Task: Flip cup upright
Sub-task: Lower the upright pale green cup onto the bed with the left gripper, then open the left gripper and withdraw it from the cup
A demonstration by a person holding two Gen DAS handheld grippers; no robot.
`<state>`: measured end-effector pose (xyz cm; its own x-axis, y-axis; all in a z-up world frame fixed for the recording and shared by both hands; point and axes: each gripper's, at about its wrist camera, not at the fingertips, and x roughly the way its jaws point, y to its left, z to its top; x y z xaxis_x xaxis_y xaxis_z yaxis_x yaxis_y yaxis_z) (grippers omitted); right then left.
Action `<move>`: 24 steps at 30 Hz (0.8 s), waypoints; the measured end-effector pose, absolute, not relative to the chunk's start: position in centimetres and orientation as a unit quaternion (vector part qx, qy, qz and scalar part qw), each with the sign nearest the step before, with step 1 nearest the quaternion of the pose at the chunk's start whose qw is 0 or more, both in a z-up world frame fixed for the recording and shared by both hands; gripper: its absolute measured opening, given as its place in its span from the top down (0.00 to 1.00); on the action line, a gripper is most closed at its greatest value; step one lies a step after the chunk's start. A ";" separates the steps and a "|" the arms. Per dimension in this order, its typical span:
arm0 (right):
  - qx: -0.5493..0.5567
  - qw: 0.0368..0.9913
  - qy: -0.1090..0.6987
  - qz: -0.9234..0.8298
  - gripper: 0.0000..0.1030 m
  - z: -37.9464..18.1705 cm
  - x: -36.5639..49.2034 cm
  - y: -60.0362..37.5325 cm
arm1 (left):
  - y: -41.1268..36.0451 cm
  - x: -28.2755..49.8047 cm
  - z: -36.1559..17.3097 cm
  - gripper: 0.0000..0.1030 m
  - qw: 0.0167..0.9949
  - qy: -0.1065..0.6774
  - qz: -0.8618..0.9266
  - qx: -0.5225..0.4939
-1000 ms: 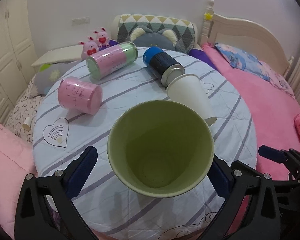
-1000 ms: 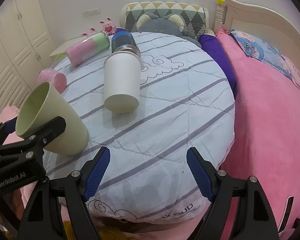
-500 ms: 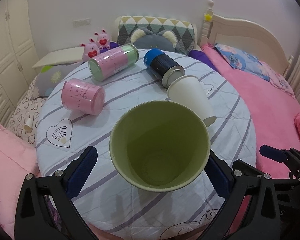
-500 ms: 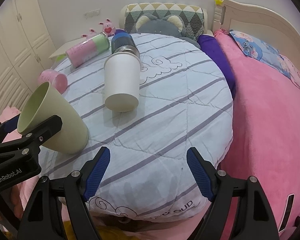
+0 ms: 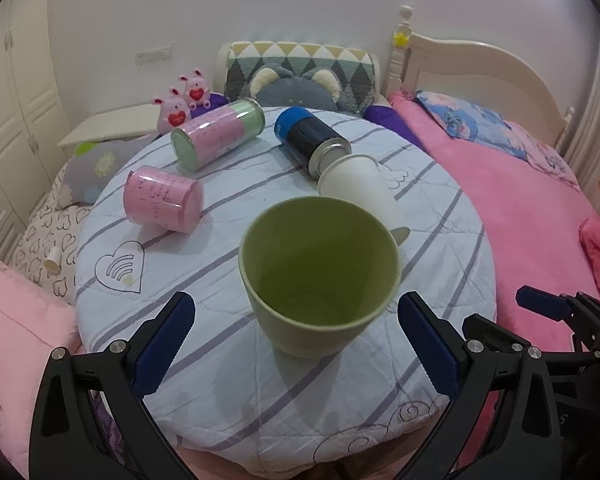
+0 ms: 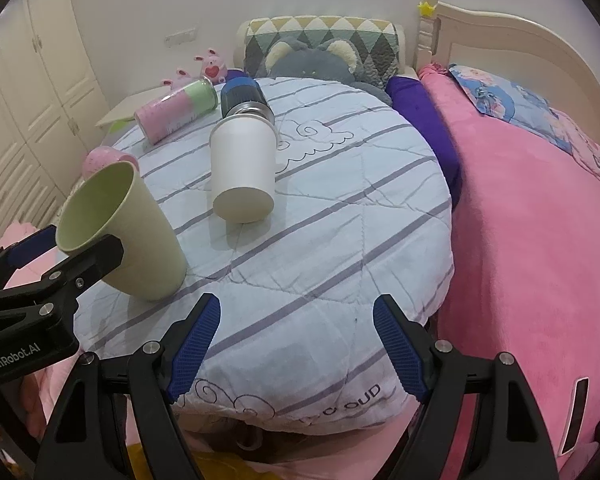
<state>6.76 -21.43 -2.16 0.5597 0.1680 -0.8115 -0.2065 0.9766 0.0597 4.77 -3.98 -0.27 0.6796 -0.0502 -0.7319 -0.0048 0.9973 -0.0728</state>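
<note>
A light green cup stands mouth up on the round quilted table, base on the cloth; in the right wrist view it leans slightly. My left gripper is open, its blue pads on either side of the cup and clear of it. In the right wrist view the left gripper's black finger sits just in front of the cup. My right gripper is open and empty over the table's near edge. A white cup lies on its side mid-table.
A blue and black can, a pink and green canister and a pink cylinder lie on the table's far side. A pink bed is to the right, a pillow and plush toys behind, wardrobes on the left.
The green cup came down from a tilted, lifted pose onto the table. My left gripper opened and drew back from it. The right gripper stayed put.
</note>
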 end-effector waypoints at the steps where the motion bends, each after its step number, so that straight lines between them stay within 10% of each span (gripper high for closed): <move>1: -0.020 0.883 0.456 0.105 0.22 -2.2 6.6 -21.5 | -4.0 4.6 -0.3 0.01 0.915 0.401 -0.015 -0.034; 24: -0.017 0.912 0.393 0.115 0.22 -2.9 1.1 -19.8 | -1.9 -2.1 -0.7 0.00 0.945 0.326 -0.005 -0.026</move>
